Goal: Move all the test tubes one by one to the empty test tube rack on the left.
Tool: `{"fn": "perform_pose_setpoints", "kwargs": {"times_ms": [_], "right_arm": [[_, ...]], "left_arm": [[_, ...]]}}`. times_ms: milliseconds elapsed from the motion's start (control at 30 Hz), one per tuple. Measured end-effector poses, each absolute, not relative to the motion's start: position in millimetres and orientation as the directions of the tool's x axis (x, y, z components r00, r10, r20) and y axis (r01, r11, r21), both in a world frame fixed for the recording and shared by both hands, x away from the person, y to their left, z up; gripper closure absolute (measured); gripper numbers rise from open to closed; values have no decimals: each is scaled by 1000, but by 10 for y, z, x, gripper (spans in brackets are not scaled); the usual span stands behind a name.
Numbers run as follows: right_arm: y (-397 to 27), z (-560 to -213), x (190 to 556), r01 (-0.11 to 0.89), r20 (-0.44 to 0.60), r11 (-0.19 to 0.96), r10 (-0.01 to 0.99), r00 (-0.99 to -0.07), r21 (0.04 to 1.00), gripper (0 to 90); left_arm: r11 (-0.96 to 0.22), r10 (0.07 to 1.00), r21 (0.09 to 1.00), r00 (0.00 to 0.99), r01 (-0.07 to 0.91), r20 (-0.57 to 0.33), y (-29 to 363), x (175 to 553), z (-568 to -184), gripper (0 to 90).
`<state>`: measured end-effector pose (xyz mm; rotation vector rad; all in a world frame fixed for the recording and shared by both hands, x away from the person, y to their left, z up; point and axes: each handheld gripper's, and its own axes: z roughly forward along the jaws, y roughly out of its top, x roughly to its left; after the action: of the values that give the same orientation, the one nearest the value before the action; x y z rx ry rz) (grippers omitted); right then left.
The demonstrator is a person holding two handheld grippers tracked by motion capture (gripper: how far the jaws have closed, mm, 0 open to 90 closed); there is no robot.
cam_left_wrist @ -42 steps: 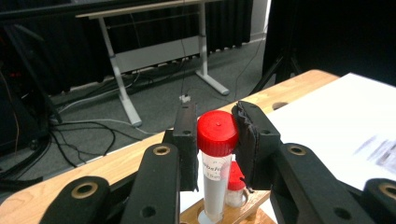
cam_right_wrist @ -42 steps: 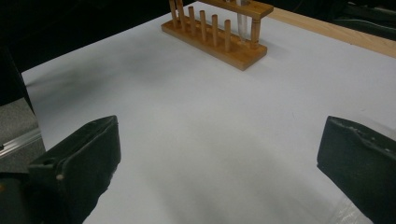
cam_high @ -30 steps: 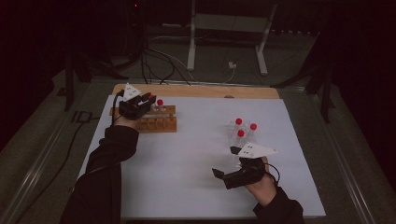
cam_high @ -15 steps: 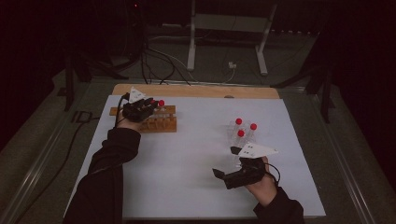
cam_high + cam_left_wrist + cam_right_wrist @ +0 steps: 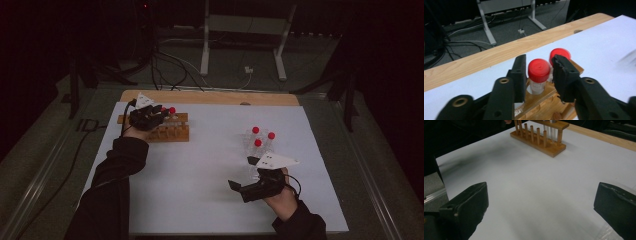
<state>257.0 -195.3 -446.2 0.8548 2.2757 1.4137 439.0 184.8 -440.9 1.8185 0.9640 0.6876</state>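
Observation:
A wooden tube rack (image 5: pixel 172 132) stands at the table's far left. My left gripper (image 5: pixel 155 116) is over it. In the left gripper view its jaws straddle a red-capped tube (image 5: pixel 539 71) that stands in the rack (image 5: pixel 544 105). The jaws have just been opening, and a thin gap shows on each side of the cap. A second red cap (image 5: pixel 559 53) sits just behind the right jaw. My right gripper (image 5: pixel 244 173) rests near the front right, open wide with nothing between its fingers (image 5: pixel 466 205).
Three red-capped tubes (image 5: pixel 260 137) stand loose on the white sheet (image 5: pixel 200 170), just beyond the right gripper. The rack (image 5: pixel 541 138) also appears far off in the right gripper view. A wooden board edge (image 5: pixel 210 97) runs along the back.
The left hand has shifted very slightly at the rack. The right hand and the loose tubes have not moved.

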Motion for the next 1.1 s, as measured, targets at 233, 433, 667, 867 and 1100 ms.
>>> {"fn": "perform_pose_setpoints", "kwargs": {"times_ms": [233, 433, 667, 867, 1100], "right_arm": [[-2010, -4405, 2565, 306, 34, 305, 656, -754, 902, 0], [-2098, -4344, 2583, 288, 25, 282, 673, -740, 915, 0], [-2249, -4281, 2629, 280, 9, 274, 699, -715, 920, 0], [-2384, -4288, 2693, 296, 7, 268, 730, -684, 917, 0], [-2450, -4393, 2802, 325, -18, 291, 768, -640, 900, 0]], "left_arm": [[-259, 818, 924, 572, 282, 55, 1902, 4224, -4241, 512], [-249, 782, 933, 623, 259, 35, 1926, 4011, -4146, 309], [-252, 715, 927, 699, 279, -16, 1898, 3764, -4131, 19], [-280, 656, 922, 755, 266, -19, 1811, 3530, -4197, 11], [-287, 585, 928, 811, 238, -27, 1738, 3310, -4319, 11]]}}
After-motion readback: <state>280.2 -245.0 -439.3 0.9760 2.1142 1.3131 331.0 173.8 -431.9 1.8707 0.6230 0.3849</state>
